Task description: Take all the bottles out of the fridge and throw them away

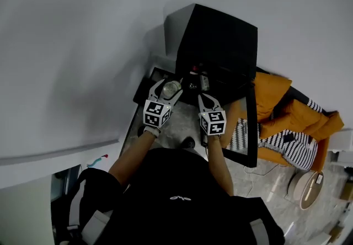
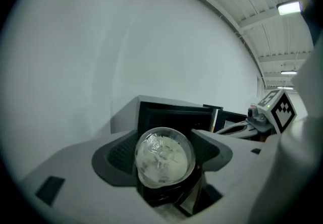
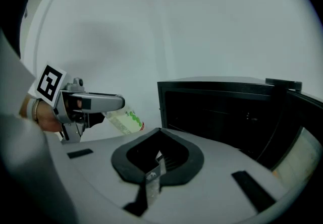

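Left gripper view: the left gripper (image 2: 165, 165) clamps a clear plastic bottle (image 2: 162, 152) across its body, base toward the camera, in front of the open fridge (image 2: 174, 114). It looks light, thin-walled and crushable, so a gentle mid-body grip suits it. The right gripper (image 3: 156, 160) is closed and empty.

An orange armchair (image 1: 287, 111) stands against the pale grey wall (image 1: 71, 45), and the rest of the room sits round it. A black-and-white striped throw (image 1: 292, 147) lies across its seat. In front of the armchair the floor (image 1: 265, 194) is pale, marbled and slightly glossy, and a thin cable (image 1: 251, 175) trails over it. Near the armchair's front stands a round, cream-coloured object (image 1: 310, 187); I cannot tell what it is. Away from the armchair the wall runs bare and plain. Overhead the ceiling (image 2: 272, 31) is white and ribbed, with a bright oblong lamp (image 2: 288, 8) lit and a second strip light (image 2: 288, 72) further along.
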`<state>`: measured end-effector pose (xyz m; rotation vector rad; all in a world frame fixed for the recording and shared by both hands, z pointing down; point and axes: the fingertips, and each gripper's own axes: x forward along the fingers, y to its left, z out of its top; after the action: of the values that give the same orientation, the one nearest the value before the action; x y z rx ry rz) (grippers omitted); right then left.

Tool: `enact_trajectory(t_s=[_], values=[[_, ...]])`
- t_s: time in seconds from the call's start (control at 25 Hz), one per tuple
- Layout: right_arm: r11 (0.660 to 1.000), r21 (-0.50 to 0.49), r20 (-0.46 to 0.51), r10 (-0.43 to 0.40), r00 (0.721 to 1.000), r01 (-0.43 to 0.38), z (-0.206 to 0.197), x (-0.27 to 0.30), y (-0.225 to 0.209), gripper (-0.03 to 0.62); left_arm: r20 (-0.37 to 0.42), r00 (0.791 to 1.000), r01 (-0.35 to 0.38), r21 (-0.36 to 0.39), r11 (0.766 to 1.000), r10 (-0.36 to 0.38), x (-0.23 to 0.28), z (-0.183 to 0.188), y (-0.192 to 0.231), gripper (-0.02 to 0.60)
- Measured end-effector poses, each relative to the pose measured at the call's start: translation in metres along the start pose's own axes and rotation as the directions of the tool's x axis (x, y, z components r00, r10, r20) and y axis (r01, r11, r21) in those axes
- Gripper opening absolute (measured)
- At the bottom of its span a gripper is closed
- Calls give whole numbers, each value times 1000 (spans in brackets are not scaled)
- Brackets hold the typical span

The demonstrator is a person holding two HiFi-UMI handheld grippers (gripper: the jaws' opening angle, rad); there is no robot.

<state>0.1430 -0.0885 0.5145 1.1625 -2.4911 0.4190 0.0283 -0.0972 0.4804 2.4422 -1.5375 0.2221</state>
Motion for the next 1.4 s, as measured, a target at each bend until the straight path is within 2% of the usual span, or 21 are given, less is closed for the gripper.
enact_trajectory(t_s=[0.24,0.48,0.68,1.0,1.2,1.4], values=[[992,-54,-26,115,993,-116,9,36,50,9,-5,992,-125,-15,992,125,-45,-8,53,333],[967,-113,-67,220,973,-227,16,73,106,9,-6,969,-248,-54,967,248,-94,-19,108,333],[945,-149,-90,280,956,-291,21,101,143,9,-7,952,-307,-69,949,307,-121,-24,141,331],[926,-172,-128,317,940,-336,23,128,173,9,-22,942,-336,-93,937,336,-137,-34,173,333],[922,-186,-148,316,937,-340,20,142,178,9,-30,947,-321,-104,941,320,-133,-44,189,331],[921,-191,-177,308,935,-340,7,164,178,9,-53,955,-297,-126,947,293,-125,-73,205,331]])
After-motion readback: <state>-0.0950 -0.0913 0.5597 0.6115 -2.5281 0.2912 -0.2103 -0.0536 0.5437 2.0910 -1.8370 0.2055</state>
